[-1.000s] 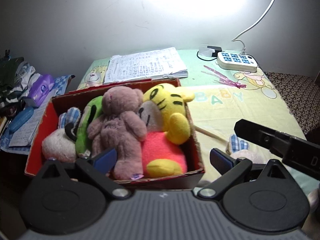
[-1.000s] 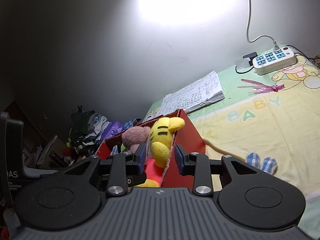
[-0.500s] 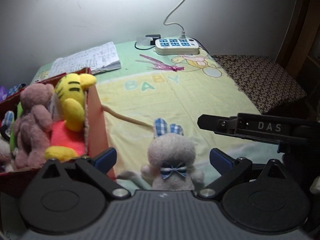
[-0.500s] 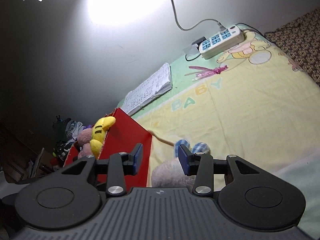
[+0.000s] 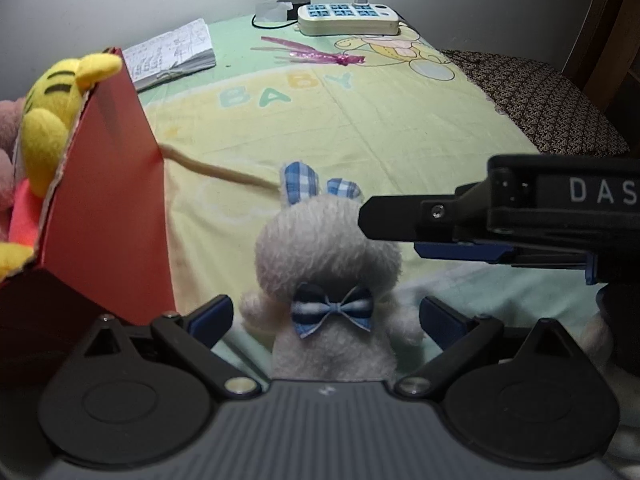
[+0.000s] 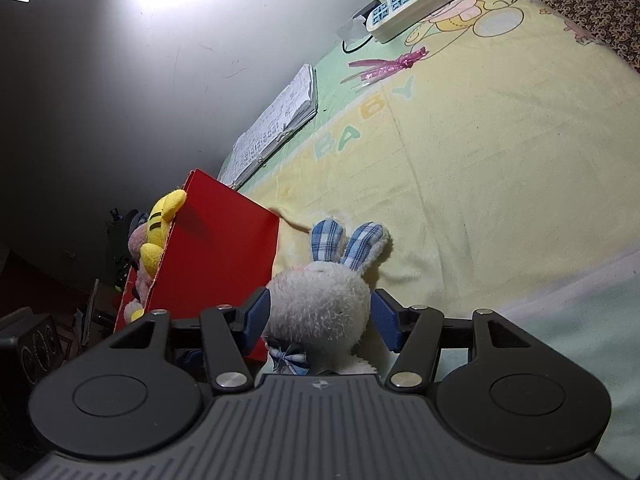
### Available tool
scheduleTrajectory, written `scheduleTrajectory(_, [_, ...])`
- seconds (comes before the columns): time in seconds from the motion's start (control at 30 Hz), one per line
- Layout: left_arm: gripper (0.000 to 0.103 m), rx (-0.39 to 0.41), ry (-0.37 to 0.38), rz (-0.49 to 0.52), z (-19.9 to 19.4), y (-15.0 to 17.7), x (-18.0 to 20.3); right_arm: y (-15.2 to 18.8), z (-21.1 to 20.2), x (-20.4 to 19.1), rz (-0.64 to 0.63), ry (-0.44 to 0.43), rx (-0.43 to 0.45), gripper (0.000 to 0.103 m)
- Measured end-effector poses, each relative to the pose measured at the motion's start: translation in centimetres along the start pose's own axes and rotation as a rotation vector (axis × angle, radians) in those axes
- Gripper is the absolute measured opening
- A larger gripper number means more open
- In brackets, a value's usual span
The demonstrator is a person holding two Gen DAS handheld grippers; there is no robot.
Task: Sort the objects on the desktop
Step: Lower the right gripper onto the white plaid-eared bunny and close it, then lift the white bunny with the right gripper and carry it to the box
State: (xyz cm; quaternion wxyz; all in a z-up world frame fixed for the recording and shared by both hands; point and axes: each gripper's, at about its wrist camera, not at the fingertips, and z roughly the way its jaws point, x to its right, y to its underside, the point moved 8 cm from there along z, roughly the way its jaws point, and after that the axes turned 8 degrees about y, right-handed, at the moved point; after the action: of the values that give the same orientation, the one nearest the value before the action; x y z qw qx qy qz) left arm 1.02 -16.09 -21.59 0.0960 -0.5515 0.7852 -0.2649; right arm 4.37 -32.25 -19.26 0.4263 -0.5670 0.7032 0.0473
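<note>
A white plush rabbit point(image 5: 326, 248) with blue checked ears and a blue bow tie stands on the yellow baby blanket point(image 5: 360, 128), right of the red box point(image 5: 108, 216). My left gripper point(image 5: 326, 316) is open, its fingers on either side of the rabbit's body, apart from it. My right gripper point(image 6: 320, 314) is open around the rabbit's head point(image 6: 320, 300), pads close to it or touching. It reaches in from the right in the left wrist view point(image 5: 404, 224). The red box point(image 6: 216, 252) holds a yellow tiger plush point(image 5: 48, 120) and other toys.
A notebook point(image 5: 172, 54), a pink ribbon point(image 5: 316, 54) and a white power strip point(image 5: 348, 20) lie at the back of the blanket. A tan cord point(image 5: 216, 170) runs from the box to the rabbit. A dark patterned cushion point(image 5: 536, 96) is at the right.
Both grippers have swung right from the red box to the rabbit and closed in on it. The right gripper has opened wider and now straddles the rabbit's head.
</note>
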Motion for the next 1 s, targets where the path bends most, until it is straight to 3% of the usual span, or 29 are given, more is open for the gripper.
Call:
scheduleTrajectory(0.13, [0.097,-0.024,0.003,-0.011,1.3,0.0,-0.3,0.2,1.5,0.0,0.016,-0.019,-0.057,0.06])
scheduleTrajectory(0.2, [0.089,-0.046,0.018,-0.023,2.0,0.1,-0.4,0.5,2.3,0.0,0.023,-0.029,-0.084,0.062])
scheduleTrajectory(0.27, [0.088,-0.05,0.021,-0.031,2.3,0.0,-0.5,0.5,2.9,0.1,0.044,-0.043,-0.103,0.066])
scheduleTrajectory(0.5, [0.084,-0.059,0.037,-0.021,2.4,-0.2,-0.3,1.0,4.2,-0.4,0.084,-0.094,-0.164,0.064])
scheduleTrajectory(0.73, [0.083,-0.045,0.101,-0.011,1.6,-0.7,0.8,0.9,2.8,-0.6,0.051,-0.081,-0.143,0.058])
scheduleTrajectory(1.0, [0.083,0.033,0.176,0.015,-1.7,-2.6,2.7,-0.4,-1.0,-1.2,0.035,-0.087,-0.05,0.058])
